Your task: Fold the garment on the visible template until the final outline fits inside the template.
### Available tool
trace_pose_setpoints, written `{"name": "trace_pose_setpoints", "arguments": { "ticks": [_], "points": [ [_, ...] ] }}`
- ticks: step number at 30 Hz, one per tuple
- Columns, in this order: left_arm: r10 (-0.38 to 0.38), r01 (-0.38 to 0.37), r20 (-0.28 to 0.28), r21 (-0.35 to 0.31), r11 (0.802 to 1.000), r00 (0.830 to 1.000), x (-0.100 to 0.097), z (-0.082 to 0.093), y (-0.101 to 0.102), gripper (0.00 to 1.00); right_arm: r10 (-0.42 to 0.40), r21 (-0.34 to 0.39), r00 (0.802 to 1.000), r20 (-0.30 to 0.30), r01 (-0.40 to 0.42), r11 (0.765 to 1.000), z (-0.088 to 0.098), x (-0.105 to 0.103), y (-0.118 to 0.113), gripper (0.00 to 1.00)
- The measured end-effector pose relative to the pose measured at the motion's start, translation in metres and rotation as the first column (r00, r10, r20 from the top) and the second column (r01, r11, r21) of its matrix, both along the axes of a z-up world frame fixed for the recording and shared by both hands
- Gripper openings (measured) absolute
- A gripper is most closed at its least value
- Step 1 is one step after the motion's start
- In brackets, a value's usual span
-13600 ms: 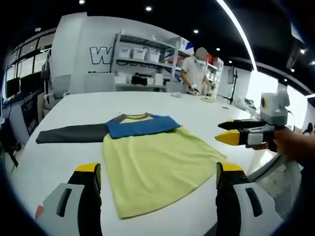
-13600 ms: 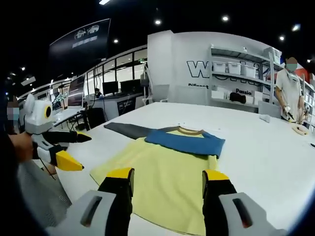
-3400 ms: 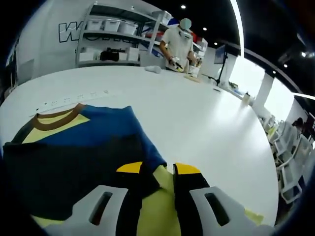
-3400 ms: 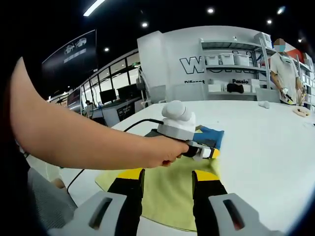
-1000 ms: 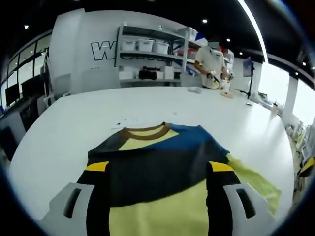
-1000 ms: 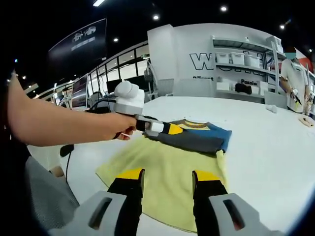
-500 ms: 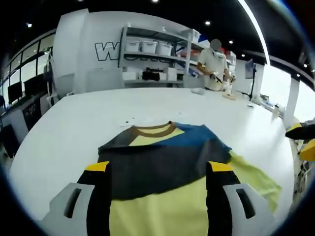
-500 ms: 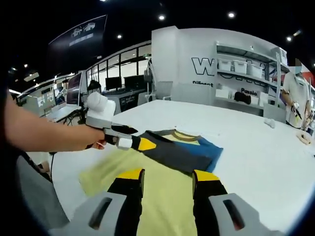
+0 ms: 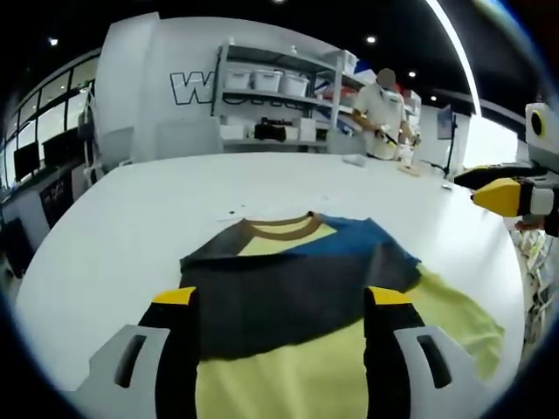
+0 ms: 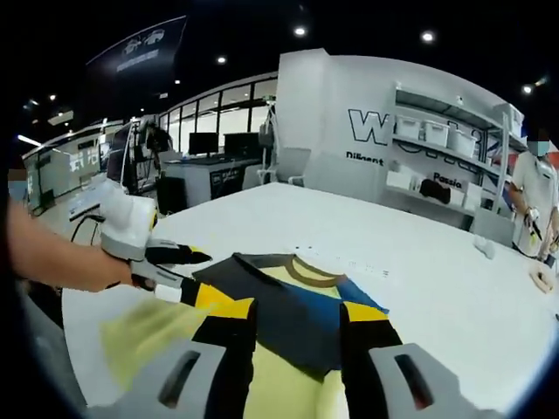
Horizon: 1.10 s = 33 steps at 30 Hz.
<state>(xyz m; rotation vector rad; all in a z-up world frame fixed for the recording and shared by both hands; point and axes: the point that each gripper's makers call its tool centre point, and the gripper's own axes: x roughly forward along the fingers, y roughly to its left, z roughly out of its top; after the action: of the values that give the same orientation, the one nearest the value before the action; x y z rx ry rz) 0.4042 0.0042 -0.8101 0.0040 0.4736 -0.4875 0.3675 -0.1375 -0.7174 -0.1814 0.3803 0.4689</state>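
both sleeves folded across the shirt (image 9: pixel 297 288) (left gripper (image 9: pixel 272 301), right gripper (image 10: pixel 295 310) spread, empty).

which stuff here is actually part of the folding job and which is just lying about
Job:
- yellow shirt, with grey sleeve and blue sleeve folded across the chest
- left gripper, jaws apart
- right gripper, jaws apart

Lying about:
- shelving with white bins
- person at the far table edge
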Motion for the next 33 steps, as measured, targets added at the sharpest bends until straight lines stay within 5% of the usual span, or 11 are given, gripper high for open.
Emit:
{"name": "trace_pose_setpoints", "arguments": {
  "ticks": [18, 33],
  "points": [
    [-0.013, 0.012, -0.029, -0.018, 1.0, 1.0, 0.023, -0.017, -0.007, 0.68, 0.037, -0.018, 0.997, -0.061, -0.038, 0.999, -0.036, 0.091, 0.03, 0.35],
    [-0.005, 0.004, -0.07, -0.016, 1.0, 0.998, 0.023, -0.04, -0.005, 0.58, 0.101, -0.011, 0.986, -0.132, -0.103, 0.995, -0.076, 0.079, 0.061, 0.29]
  ]
}}
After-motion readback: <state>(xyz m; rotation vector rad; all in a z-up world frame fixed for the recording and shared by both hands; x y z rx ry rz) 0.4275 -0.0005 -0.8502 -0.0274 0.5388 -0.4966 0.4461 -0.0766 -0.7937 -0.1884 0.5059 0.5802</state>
